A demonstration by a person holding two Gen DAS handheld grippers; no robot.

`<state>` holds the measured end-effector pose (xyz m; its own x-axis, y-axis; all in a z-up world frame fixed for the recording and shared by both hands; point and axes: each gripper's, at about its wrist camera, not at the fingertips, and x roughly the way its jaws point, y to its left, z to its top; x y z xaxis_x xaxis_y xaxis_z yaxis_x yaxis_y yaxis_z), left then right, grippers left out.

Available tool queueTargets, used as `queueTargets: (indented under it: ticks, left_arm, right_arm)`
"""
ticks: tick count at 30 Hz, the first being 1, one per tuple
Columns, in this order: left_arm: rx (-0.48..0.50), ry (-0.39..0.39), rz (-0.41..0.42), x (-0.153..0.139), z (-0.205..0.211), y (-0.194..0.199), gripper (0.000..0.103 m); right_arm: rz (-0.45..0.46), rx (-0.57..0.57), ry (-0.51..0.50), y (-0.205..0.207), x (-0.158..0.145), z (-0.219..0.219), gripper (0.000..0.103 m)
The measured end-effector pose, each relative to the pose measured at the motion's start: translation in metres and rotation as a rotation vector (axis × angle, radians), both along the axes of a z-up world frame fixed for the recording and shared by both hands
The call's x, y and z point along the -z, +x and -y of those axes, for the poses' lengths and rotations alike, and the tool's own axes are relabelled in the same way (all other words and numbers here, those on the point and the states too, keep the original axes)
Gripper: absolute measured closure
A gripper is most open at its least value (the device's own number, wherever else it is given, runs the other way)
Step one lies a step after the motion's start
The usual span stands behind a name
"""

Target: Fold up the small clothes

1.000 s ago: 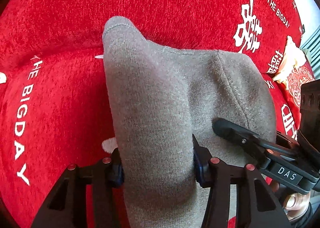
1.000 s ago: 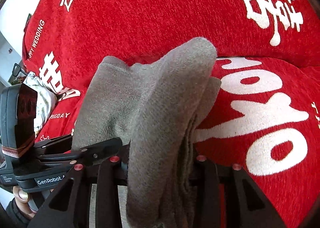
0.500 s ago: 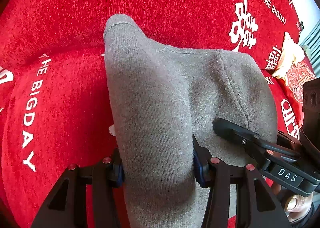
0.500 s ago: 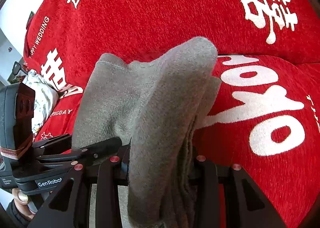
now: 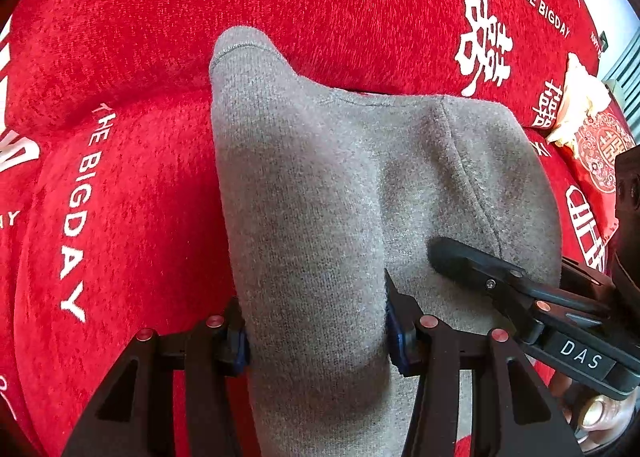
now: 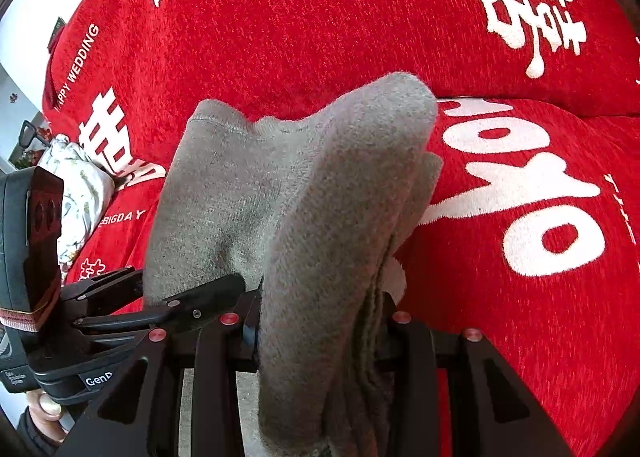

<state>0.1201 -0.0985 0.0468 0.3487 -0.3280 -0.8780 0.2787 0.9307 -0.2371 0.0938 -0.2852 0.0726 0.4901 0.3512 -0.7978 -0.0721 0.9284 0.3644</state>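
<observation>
A small grey knit garment [image 5: 320, 193] is held up above a red sofa cover [image 5: 120, 37]. My left gripper [image 5: 316, 329] is shut on its left folded edge, the cloth bulging between the jaws. My right gripper [image 6: 320, 333] is shut on the other bunched edge of the garment [image 6: 320, 217], several layers thick. The right gripper also shows at the lower right of the left wrist view [image 5: 500, 277], and the left gripper at the lower left of the right wrist view [image 6: 168, 305]. The fingertips are hidden in the cloth.
The red sofa cover [image 6: 320, 17] with white lettering fills both views, seat below and backrest behind. A pale patterned cushion [image 5: 580, 97] lies at the far right of the left view, and shows at the left of the right view [image 6: 76, 185].
Both grippers have drifted slightly with the garment over the sofa; the lettering has shifted in view. The grips on the cloth are unchanged.
</observation>
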Motion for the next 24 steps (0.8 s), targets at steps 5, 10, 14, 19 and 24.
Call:
queueTargets:
  ticks: [5,10,14,19,24]
  left_arm:
    - [-0.001,0.016,0.002,-0.004,-0.003,-0.007,0.051]
    - [-0.002,0.024,0.000,-0.003,-0.007,-0.015,0.051]
    - [-0.007,0.023,-0.001,-0.003,-0.012,-0.023,0.051]
    - [-0.009,0.020,0.001,-0.003,-0.019,-0.033,0.051]
    - [-0.012,0.017,0.000,-0.004,-0.024,-0.040,0.051]
  right_arm:
    - [-0.010,-0.003,-0.004,-0.005,-0.003,-0.004,0.064]
    - [-0.016,-0.012,-0.014,-0.011,-0.004,-0.010,0.064]
    - [-0.017,-0.018,-0.018,-0.015,-0.005,-0.013,0.064]
    - [-0.017,-0.027,-0.026,-0.022,-0.006,-0.020,0.064]
    - [-0.016,-0.035,-0.032,-0.030,-0.008,-0.026,0.064]
